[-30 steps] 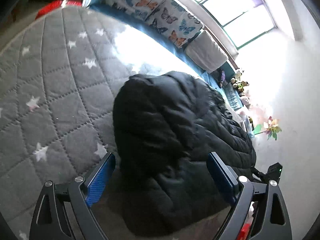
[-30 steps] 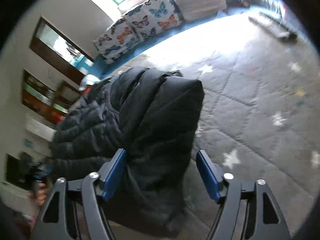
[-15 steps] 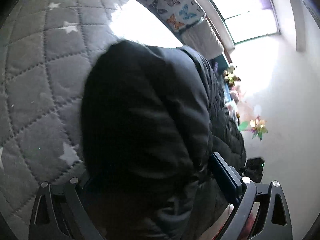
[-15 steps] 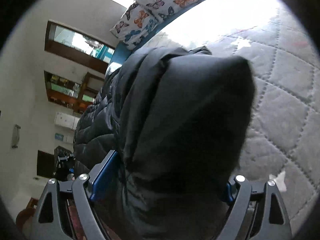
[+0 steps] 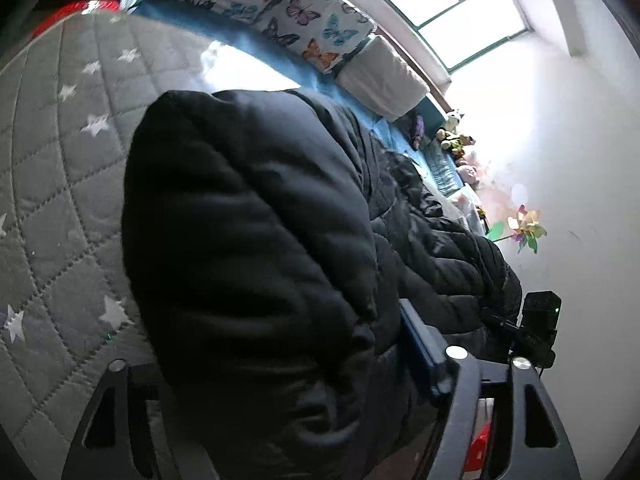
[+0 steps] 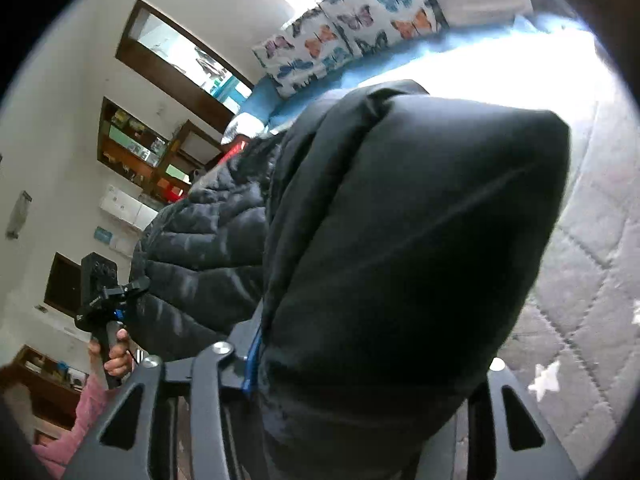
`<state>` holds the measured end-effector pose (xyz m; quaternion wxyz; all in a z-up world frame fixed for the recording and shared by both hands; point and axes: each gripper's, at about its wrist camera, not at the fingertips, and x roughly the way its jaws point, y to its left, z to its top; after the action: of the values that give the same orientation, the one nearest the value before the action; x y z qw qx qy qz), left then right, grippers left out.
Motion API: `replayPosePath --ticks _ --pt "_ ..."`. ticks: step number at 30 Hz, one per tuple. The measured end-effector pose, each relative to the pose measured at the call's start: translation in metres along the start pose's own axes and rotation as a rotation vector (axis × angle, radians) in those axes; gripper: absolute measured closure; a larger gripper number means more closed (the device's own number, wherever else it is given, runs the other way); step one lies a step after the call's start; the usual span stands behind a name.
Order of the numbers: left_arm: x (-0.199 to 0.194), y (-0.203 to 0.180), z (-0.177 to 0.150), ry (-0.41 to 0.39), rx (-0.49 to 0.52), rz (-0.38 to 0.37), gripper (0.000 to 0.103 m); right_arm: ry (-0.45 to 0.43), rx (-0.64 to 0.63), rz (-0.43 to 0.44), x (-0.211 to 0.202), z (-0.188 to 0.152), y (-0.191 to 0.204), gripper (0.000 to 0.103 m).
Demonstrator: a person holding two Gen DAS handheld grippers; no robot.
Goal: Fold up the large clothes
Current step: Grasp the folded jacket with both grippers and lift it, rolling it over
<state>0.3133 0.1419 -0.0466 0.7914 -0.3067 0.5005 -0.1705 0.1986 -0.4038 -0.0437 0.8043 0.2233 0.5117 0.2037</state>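
Observation:
A black puffer jacket [image 5: 256, 240] lies on a grey quilted bedspread with white stars [image 5: 52, 160]. In the left wrist view, a thick fold of it fills my left gripper [image 5: 280, 328]. The blue pad of its right finger [image 5: 420, 344] presses into the fabric, and the other finger is hidden under the cloth. In the right wrist view, another bulky fold of the jacket [image 6: 400, 240] sits in my right gripper [image 6: 372, 340], with its left pad [image 6: 252, 356] against the cloth. The jaws of both grippers are closing on the jacket.
Butterfly-print pillows [image 5: 288, 8] and a white pillow [image 5: 380, 80] line the far edge of the bed under a window. Soft toys [image 5: 452, 136] sit by the wall. A hand in a pink sleeve [image 6: 116, 360] holds the left gripper's handle. Wooden shelves [image 6: 136, 144] hang on the wall.
Both grippers moved forward over the jacket's folds and their jaws narrowed onto the fabric. The jacket now fills both views and looks lifted off the bedspread.

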Motion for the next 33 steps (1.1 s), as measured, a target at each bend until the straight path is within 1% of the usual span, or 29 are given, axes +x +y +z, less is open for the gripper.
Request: replayPosePath --ticks 3,4,8,10,16,17,19,20,21,23,24,25,26,27,28,29,30,32,33 --pt "0.008 -0.019 0.006 0.009 0.039 -0.013 0.038 -0.049 -0.043 -0.04 -0.022 0.003 0.009 0.057" --pt "0.013 -0.021 0.008 0.014 0.047 -0.019 0.039 -0.065 -0.048 -0.048 -0.03 0.003 0.009 0.057" --pt "0.047 -0.07 0.014 0.045 0.095 -0.069 0.041 -0.121 -0.089 -0.103 -0.064 0.005 0.013 0.058" --pt "0.065 -0.096 0.016 0.063 0.124 -0.096 0.041 -0.152 -0.101 -0.145 -0.087 0.004 0.01 0.058" --pt "0.137 -0.187 0.02 0.125 0.209 -0.179 0.042 -0.238 -0.069 -0.263 -0.151 -0.005 -0.025 0.058" --pt "0.148 -0.201 0.017 0.132 0.224 -0.182 0.041 -0.248 -0.061 -0.28 -0.16 -0.008 -0.035 0.058" --pt "0.17 -0.219 0.012 0.157 0.253 -0.172 0.041 -0.26 -0.036 -0.306 -0.167 -0.013 -0.051 0.058" --pt "0.174 -0.223 0.004 0.168 0.258 -0.165 0.041 -0.258 -0.019 -0.315 -0.168 -0.017 -0.06 0.058" --pt "0.187 -0.229 -0.001 0.192 0.264 -0.152 0.041 -0.251 -0.007 -0.33 -0.167 -0.021 -0.068 0.057" --pt "0.212 -0.241 -0.008 0.215 0.27 -0.097 0.041 -0.227 0.043 -0.344 -0.159 -0.029 -0.085 0.054" --pt "0.221 -0.245 -0.011 0.217 0.274 -0.055 0.037 -0.206 0.07 -0.356 -0.154 -0.034 -0.094 0.052" --pt "0.226 -0.244 -0.013 0.22 0.273 -0.037 0.036 -0.197 0.099 -0.373 -0.149 -0.039 -0.105 0.05" --pt "0.231 -0.239 -0.013 0.225 0.253 -0.04 0.032 -0.193 0.125 -0.381 -0.147 -0.043 -0.114 0.047" --pt "0.234 -0.237 -0.014 0.231 0.237 -0.041 0.025 -0.185 0.146 -0.38 -0.143 -0.045 -0.12 0.044" --pt "0.237 -0.235 -0.015 0.24 0.219 -0.038 0.022 -0.18 0.17 -0.382 -0.139 -0.048 -0.127 0.042" --pt "0.238 -0.227 -0.015 0.254 0.197 -0.033 0.017 -0.18 0.186 -0.384 -0.137 -0.049 -0.129 0.037" --pt "0.242 -0.223 -0.015 0.27 0.18 -0.034 0.015 -0.176 0.207 -0.379 -0.132 -0.049 -0.13 0.035" --pt "0.242 -0.212 -0.013 0.279 0.155 -0.043 0.013 -0.172 0.246 -0.369 -0.133 -0.051 -0.134 0.032" --pt "0.24 -0.209 -0.012 0.279 0.147 -0.044 0.013 -0.171 0.253 -0.367 -0.135 -0.047 -0.132 0.032"
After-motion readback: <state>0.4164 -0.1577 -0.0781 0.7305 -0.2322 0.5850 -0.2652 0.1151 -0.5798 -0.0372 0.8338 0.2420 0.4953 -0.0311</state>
